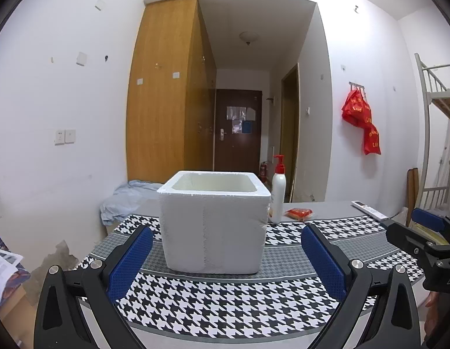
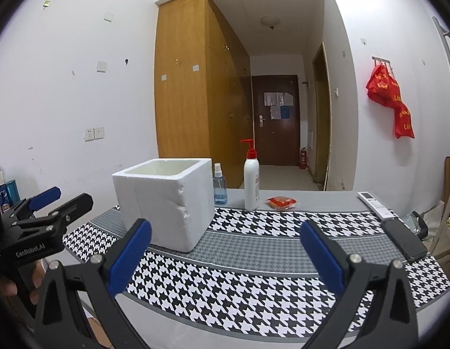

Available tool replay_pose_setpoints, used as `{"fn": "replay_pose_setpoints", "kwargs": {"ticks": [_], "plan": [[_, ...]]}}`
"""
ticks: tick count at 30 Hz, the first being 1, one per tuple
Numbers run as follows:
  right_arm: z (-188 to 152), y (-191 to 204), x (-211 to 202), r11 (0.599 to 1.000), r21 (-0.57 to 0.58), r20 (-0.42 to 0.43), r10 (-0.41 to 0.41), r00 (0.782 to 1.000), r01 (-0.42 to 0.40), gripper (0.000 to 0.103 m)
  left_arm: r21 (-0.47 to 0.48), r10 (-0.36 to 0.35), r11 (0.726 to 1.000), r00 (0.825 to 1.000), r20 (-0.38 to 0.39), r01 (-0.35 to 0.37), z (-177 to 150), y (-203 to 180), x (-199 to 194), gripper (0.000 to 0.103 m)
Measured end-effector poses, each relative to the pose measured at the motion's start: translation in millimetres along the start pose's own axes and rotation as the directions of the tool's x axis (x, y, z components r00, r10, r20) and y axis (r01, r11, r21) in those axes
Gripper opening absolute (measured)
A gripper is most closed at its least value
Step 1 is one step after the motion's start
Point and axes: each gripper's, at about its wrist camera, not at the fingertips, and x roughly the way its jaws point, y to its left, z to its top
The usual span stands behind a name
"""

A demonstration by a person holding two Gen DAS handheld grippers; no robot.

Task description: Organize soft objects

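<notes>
Table [image 2: 254,276] covered by a houndstooth cloth in black, white and grey bands. White foam box [image 1: 214,221] — open-topped, upright, standing on the cloth toward the far left part of the table; its inside shows only pale walls from these views. Left gripper [image 1: 226,258] — fingers spread wide, blue pads on either side of the box's near face, not touching it, holding nothing. Right gripper [image 2: 225,257] — equally wide open and empty, held above the near edge to the right of the box. White pump bottle [image 2: 251,180] with a red top, upright behind the box near the far edge. Black phone [image 2: 404,240] flat at the right edge, with a white remote control [image 2: 375,203] just beyond it toward the far right corner. Blue spray bottle [image 2: 219,187], between box and pump bottle. Small red packet [image 2: 281,202], flat near the far edge, right of the pump bottle — the one soft thing seen on the table, outside the box
</notes>
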Motion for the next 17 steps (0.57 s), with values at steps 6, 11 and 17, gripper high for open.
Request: {"fn": "replay_pose_setpoints", "kwargs": {"ticks": [6, 11, 17], "plan": [[-0.5, -2.3, -0.1, 1.000, 0.008, -0.002, -0.001, 1.000, 0.001, 0.103, 0.008, -0.010, 1.000, 1.000, -0.010, 0.010, -1.2, -1.9, 1.4, 0.102], [-1.7, -2.0, -0.4, 1.000, 0.000, -0.004, -0.001, 1.000, 0.001, 0.103, 0.011, -0.012, 1.000, 1.000, -0.008, 0.012, -0.5, -2.8, 1.0, 0.102], [-1.5, -3.4, 1.2, 1.000, 0.005, -0.010, -0.001, 1.000, 0.001, 0.103, 0.016, -0.014, 1.000, 1.000, -0.011, 0.015, -1.2, -4.0, 1.8, 0.102]]}}
